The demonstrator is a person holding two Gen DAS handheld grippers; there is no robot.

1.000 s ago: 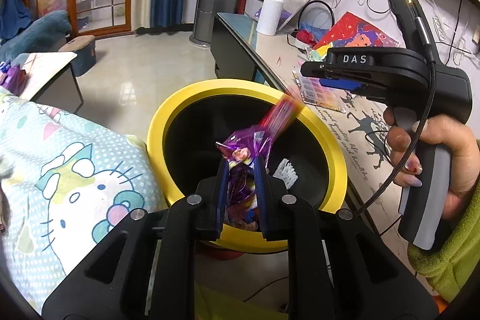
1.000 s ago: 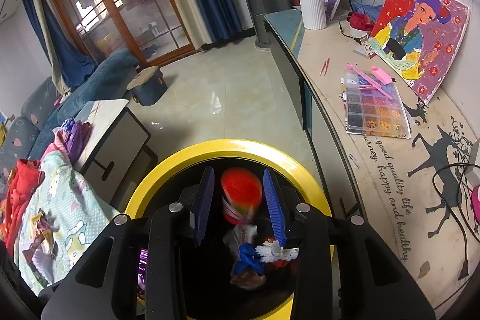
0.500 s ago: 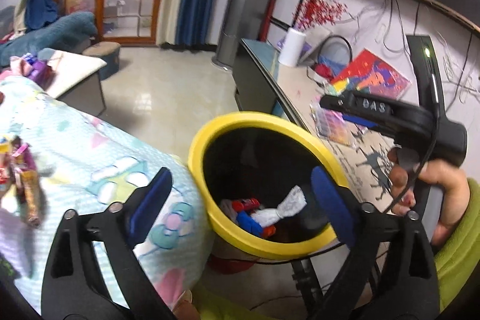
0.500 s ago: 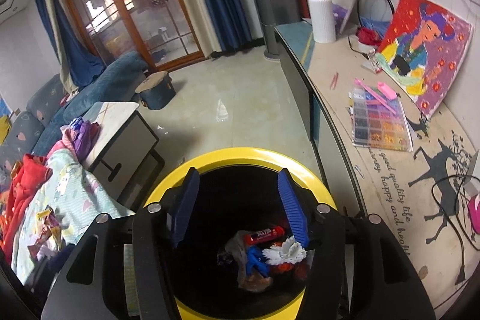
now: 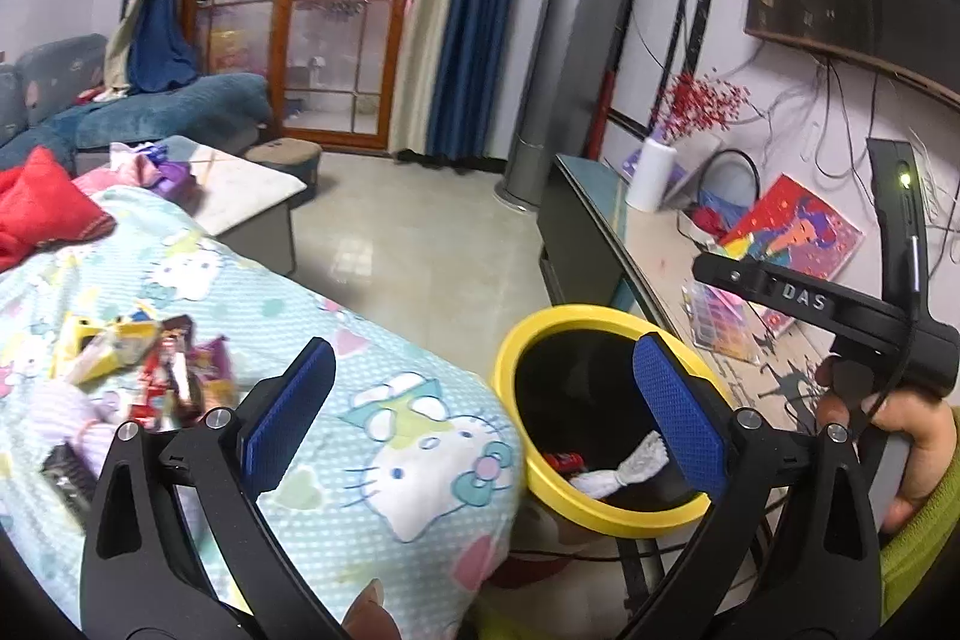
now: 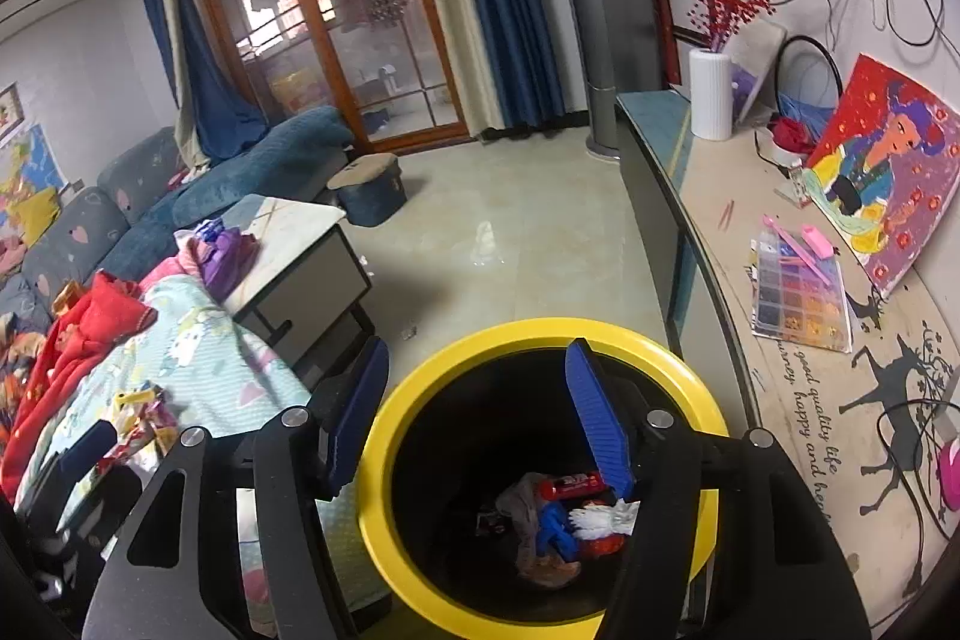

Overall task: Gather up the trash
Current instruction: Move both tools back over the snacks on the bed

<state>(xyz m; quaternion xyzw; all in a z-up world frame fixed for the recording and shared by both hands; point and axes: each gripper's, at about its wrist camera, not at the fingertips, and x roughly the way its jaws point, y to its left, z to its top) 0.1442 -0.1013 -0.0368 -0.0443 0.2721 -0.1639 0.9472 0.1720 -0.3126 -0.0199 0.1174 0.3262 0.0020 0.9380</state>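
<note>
Now both grippers are empty: a second ago the left gripper (image 5: 483, 394) pinched a purple wrapper above the yellow bin (image 6: 420, 388) and a red packet sat between the right gripper's jaws, and both pieces have gone into the bin. The left jaws stand spread wide with nothing between them. The right gripper (image 6: 480, 406) has its jaws still opening, about halfway apart, and nothing is between its pads either.

Below and between the right jaws, the dropped trash (image 6: 558, 520) lies at the bin's black bottom: a red tube, a blue scrap, a white frilled piece and crumpled greyish wrap. More wrappers (image 5: 150, 370), yellow, red and purple, lie in a loose heap just left of the left jaws, on a pale blue cartoon-cat blanket (image 5: 390, 436).

Right of the jaws a long table (image 6: 720, 232) carries a white vase, a bead box and a bright painting. Beyond lie a tiled floor, a blue sofa and glass doors with blue curtains.
</note>
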